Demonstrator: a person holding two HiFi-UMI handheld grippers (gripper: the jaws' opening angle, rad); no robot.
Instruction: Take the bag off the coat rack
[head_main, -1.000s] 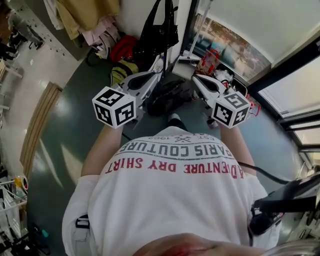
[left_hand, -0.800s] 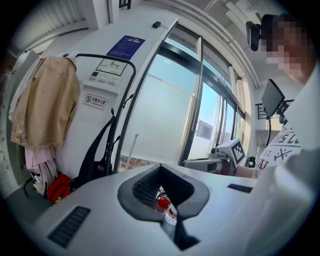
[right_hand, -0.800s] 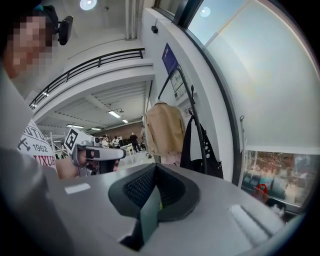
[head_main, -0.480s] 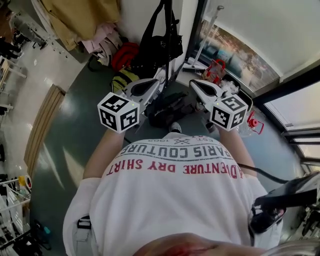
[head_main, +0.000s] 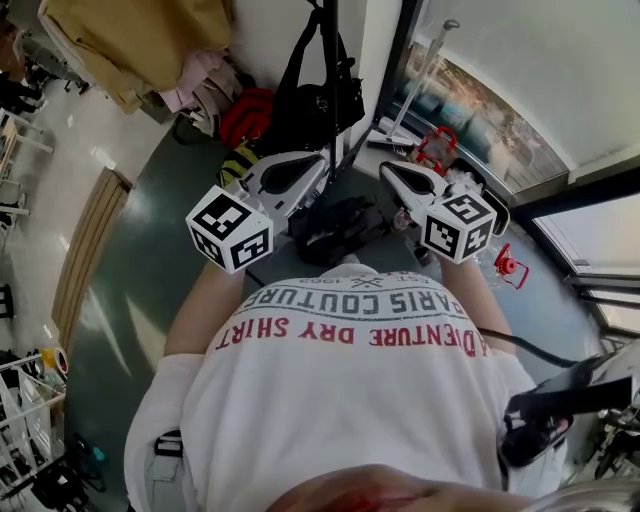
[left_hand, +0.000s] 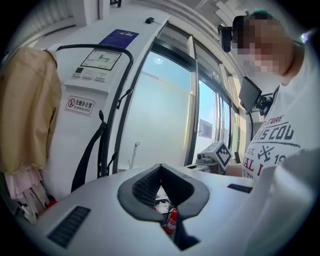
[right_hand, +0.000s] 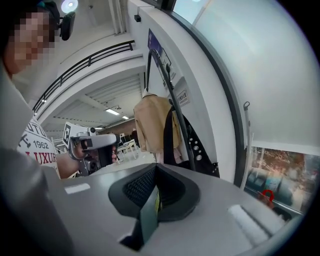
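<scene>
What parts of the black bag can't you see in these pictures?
- Top of the black bag: head view, cut off by the picture's top edge.
- Bag's body: left gripper view, hidden behind the left gripper; only its straps show.
- Bag's bottom: right gripper view, hidden behind the right gripper.

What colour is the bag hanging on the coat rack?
The bag is black, straps included. The head view shows it best.
</scene>
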